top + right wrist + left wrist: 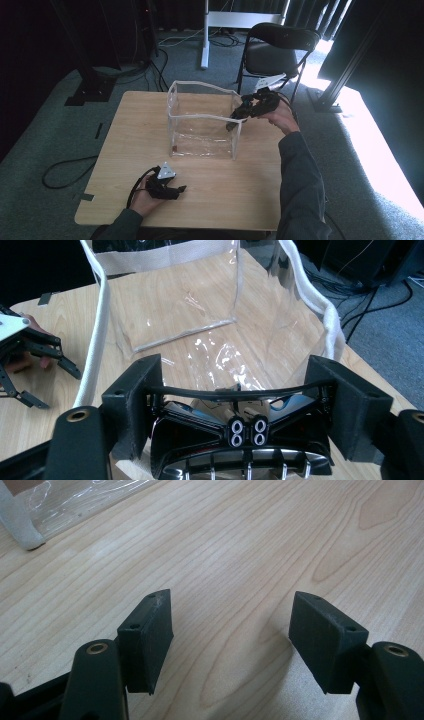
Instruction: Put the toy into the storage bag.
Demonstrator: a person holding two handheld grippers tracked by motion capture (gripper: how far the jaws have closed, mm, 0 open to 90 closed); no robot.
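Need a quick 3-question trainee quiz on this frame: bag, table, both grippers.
1. True or false: the left gripper is clamped on something.
2. Which gripper is at the rim of the clear bag? A) left B) right
3. Fill in: the bag stands on the wooden ____.

Key:
1. False. Its jaws stand open over bare wood.
2. B. The right gripper is at the bag's right-hand rim, with a black object between its jaws.
3. table.
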